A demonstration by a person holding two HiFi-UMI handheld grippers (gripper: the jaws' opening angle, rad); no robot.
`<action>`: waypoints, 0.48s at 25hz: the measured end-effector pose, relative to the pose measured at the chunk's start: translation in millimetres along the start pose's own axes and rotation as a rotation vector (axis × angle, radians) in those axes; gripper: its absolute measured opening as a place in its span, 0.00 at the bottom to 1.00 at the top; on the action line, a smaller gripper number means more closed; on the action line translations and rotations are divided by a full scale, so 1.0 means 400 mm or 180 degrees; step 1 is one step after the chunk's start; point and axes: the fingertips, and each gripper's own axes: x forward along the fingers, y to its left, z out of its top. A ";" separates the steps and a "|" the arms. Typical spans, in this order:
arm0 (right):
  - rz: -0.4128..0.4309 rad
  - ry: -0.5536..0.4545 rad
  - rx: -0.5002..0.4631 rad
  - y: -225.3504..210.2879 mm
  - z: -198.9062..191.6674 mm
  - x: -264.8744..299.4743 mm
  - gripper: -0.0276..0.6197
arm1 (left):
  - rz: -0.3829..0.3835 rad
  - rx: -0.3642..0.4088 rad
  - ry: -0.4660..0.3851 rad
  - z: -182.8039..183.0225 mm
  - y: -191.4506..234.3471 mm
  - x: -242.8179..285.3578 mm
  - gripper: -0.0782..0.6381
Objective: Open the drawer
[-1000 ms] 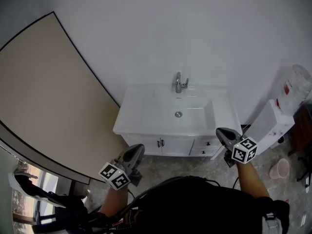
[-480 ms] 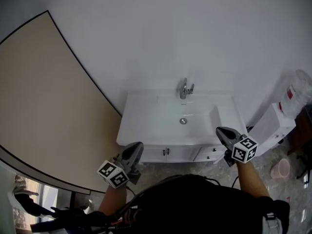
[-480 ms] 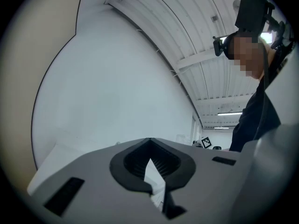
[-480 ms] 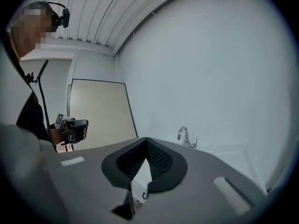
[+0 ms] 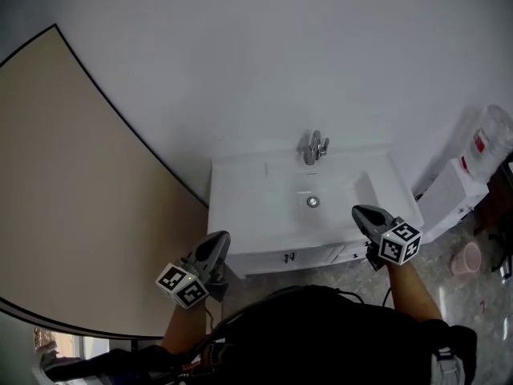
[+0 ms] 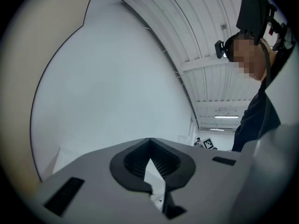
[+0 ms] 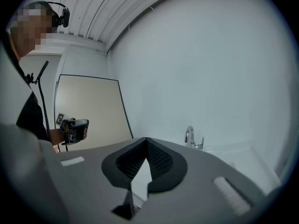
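Observation:
A white vanity cabinet with a sink stands against the wall. Its front shows as a thin strip with small dark door handles, and the drawer fronts sit at its right end, partly hidden by my right gripper. My left gripper hovers at the cabinet's front left corner, shut and empty, touching nothing. Over the front right part of the counter my right gripper is also shut with nothing in it. The right gripper view shows its closed jaws aimed at the wall beside the faucet.
A large beige panel fills the left side. Right of the vanity stand a white water dispenser with a bottle and a pink bucket on the floor. The chrome faucet rises at the sink's back.
The vanity has drawn closer and slid lower and to the right in the head view. Both grippers now reach its front edge, and both stayed shut.

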 end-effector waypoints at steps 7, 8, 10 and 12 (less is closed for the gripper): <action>-0.0052 0.0054 0.0064 -0.088 -0.005 0.058 0.04 | -0.0003 -0.0102 0.0042 -0.019 0.070 0.079 0.10; -0.0031 0.0049 0.0079 -0.114 0.000 0.068 0.04 | 0.0017 -0.0092 0.0052 -0.020 0.074 0.104 0.10; 0.0042 0.0037 0.0088 -0.170 0.011 0.091 0.04 | 0.0070 -0.0058 0.0067 -0.022 0.075 0.162 0.10; 0.0129 0.0020 0.0093 -0.226 0.019 0.111 0.04 | 0.0120 -0.0038 0.0065 -0.032 0.070 0.219 0.10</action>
